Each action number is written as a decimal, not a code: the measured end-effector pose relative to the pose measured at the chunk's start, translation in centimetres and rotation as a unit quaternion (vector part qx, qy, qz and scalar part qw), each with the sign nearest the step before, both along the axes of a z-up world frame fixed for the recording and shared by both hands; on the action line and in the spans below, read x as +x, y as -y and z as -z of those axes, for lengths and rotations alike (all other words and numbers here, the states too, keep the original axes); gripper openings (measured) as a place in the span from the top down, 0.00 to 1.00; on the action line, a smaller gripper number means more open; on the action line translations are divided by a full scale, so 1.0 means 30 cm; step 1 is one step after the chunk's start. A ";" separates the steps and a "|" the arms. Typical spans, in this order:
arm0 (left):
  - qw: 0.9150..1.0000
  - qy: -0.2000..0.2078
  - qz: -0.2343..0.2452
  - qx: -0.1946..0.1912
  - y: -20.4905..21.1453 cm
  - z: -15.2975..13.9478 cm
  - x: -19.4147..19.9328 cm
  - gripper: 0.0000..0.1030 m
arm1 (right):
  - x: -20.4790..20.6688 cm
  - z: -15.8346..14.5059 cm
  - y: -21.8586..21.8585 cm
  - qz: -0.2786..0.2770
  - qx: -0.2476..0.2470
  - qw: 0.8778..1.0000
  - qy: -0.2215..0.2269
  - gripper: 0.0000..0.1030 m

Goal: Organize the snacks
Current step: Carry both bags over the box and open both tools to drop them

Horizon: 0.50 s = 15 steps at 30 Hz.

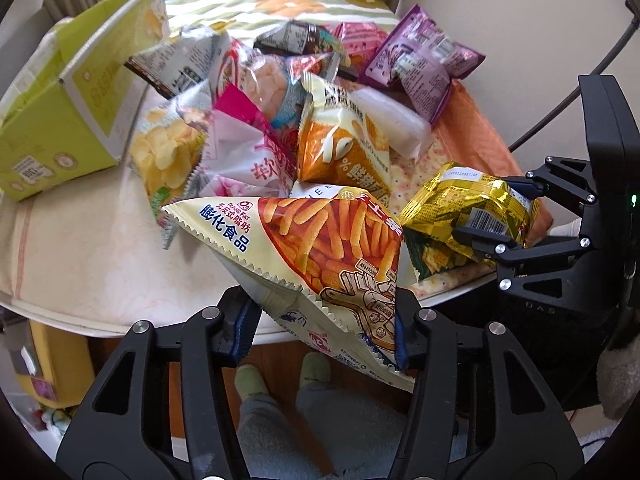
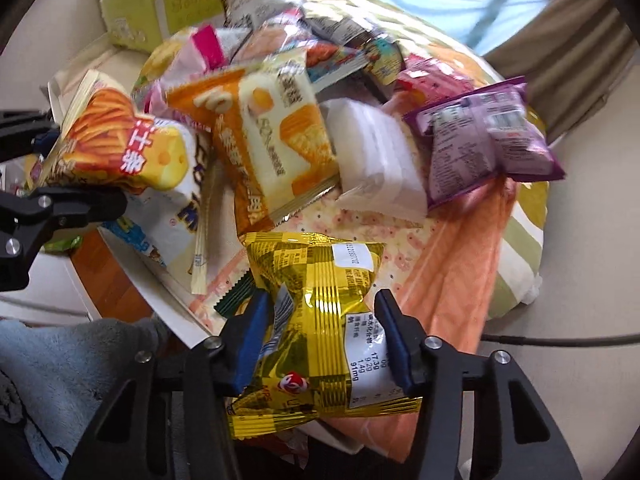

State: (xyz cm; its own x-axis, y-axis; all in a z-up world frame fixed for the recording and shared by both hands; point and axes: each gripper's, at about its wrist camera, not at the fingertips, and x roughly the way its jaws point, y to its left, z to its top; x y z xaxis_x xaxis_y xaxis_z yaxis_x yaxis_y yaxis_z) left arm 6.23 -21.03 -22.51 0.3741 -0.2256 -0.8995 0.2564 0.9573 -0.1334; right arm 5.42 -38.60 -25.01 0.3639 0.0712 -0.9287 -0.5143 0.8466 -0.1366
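Observation:
A heap of snack bags lies on a cloth-covered table (image 1: 80, 256). My left gripper (image 1: 324, 320) is shut on the lower corner of a cream bag of orange cheese sticks (image 1: 320, 240), lifted at the table's near edge. That bag (image 2: 120, 144) and the left gripper (image 2: 60, 160) show at the left of the right wrist view. My right gripper (image 2: 322, 336) is shut on a crinkled gold foil bag (image 2: 320, 304), squeezed at its middle. In the left wrist view the gold bag (image 1: 460, 208) sits at the right in the right gripper (image 1: 492, 216).
An open yellow-green carton (image 1: 60, 120) (image 2: 180, 4) lies on its side at the table's far left. The pile holds an orange-and-cream bag (image 1: 340, 144), a white packet (image 1: 392, 120), a purple bag (image 2: 488, 136) and a chip bag (image 1: 164, 156). A person's socked feet (image 1: 248, 380) stand below the table edge.

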 end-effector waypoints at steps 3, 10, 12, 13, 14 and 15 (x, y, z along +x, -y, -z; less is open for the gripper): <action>1.000 0.016 -0.001 -0.004 -0.020 -0.056 -0.020 0.53 | -0.001 -0.047 -0.001 0.020 0.013 1.000 0.008 0.52; 0.996 0.084 -0.011 -0.013 -0.099 -0.236 -0.044 0.53 | -0.002 -0.175 -0.010 0.052 0.040 0.997 0.049 0.53; 0.994 0.105 -0.013 -0.015 -0.127 -0.284 -0.034 0.53 | 0.015 -0.213 -0.028 0.056 0.043 0.995 0.064 0.53; 0.993 0.114 -0.016 -0.016 -0.142 -0.307 -0.022 0.53 | 0.026 -0.230 -0.038 0.057 0.044 0.995 0.069 0.53; 0.992 0.123 -0.019 -0.020 -0.168 -0.331 -0.010 0.53 | 0.032 -0.249 -0.047 0.059 0.045 0.994 0.075 0.53; 0.991 0.129 -0.021 -0.022 -0.185 -0.348 -0.002 0.53 | 0.046 -0.273 -0.056 0.061 0.047 0.994 0.083 0.53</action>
